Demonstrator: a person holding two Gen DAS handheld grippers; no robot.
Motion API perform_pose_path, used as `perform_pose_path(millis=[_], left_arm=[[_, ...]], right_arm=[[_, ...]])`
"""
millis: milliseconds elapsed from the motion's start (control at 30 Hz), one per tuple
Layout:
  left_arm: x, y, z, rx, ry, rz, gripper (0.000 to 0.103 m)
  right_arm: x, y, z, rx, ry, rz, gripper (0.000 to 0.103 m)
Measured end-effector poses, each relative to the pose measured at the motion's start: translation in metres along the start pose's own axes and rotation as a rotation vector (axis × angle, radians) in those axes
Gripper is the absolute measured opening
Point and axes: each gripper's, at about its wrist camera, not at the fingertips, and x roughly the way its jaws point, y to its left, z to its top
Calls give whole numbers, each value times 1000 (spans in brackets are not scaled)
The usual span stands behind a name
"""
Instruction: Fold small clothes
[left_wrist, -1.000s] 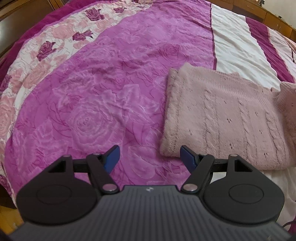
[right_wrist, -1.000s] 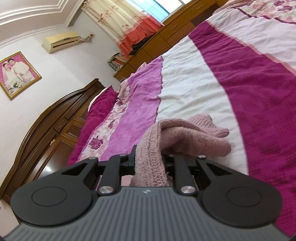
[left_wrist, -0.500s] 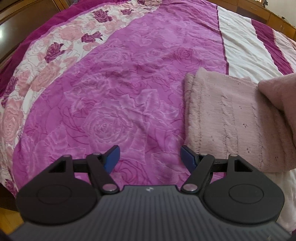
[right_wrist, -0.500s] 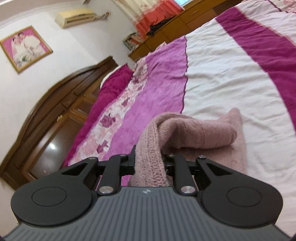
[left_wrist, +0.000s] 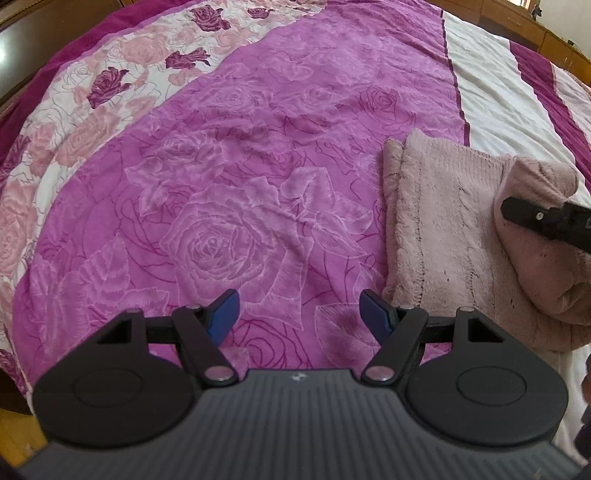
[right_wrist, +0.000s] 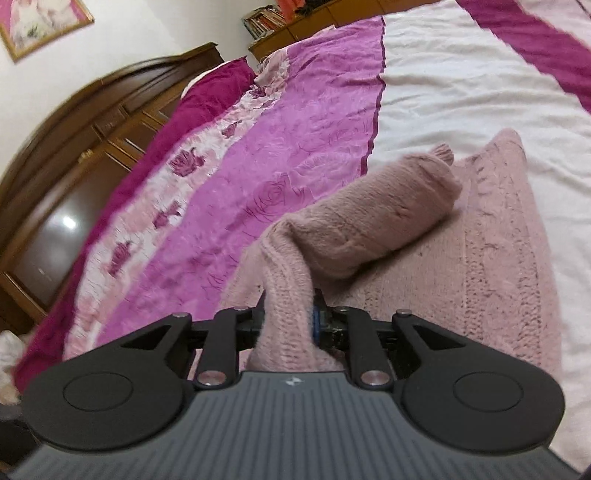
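A pale pink knitted sweater (left_wrist: 439, 221) lies flat on the bed, to the right of my left gripper (left_wrist: 299, 310). That gripper hovers open over the purple rose bedspread (left_wrist: 240, 177) with nothing between its blue pads. My right gripper (right_wrist: 290, 319) holds a fold of the sweater (right_wrist: 498, 266), and a rolled part (right_wrist: 388, 218) drapes from it onto the flat body. Its jaws are opening, with the knit still pinched between them. One black finger (left_wrist: 535, 216) of the right gripper shows against the raised fold in the left wrist view.
The bedspread runs in purple, white (right_wrist: 461, 85) and magenta stripes, with a rose border (left_wrist: 110, 85) on the left. A dark wooden headboard (right_wrist: 74, 147) stands beyond the bed. Low wooden cabinets (right_wrist: 295, 29) line the far wall.
My right gripper has swung leftward and down, carrying the fold over the sweater's flat body. The left gripper has drifted slightly left, staying open.
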Motion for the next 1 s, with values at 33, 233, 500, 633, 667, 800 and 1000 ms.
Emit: perform_pose_path(millis=[33,233,500,633,667,800,1000], left_arm=[[-1,1,1,0,-4,-2,73],[-11,3,9,-3,-47,-31,73],[-22,-9,17,0,-78,-102,73],[-28,-21,24,3,-85,-163,73],[-30,-25,26,8,-90,-176,73],[-33,-43,35,30,-113,-223,73],[-22,-71,43,65,-109,-272,73]], right_arm=[[2,4,-1,-17,-3,-8,27],[-11,15,-7,-19,-12,19,50],[-62,17,-18,-40,-59,8,51],[-90,5,-18,3,-92,7,51],[-96,1,-18,15,-101,2,51],[-117,-17,-16,52,-124,8,51],[-134,-46,-18,129,-158,-26,51]])
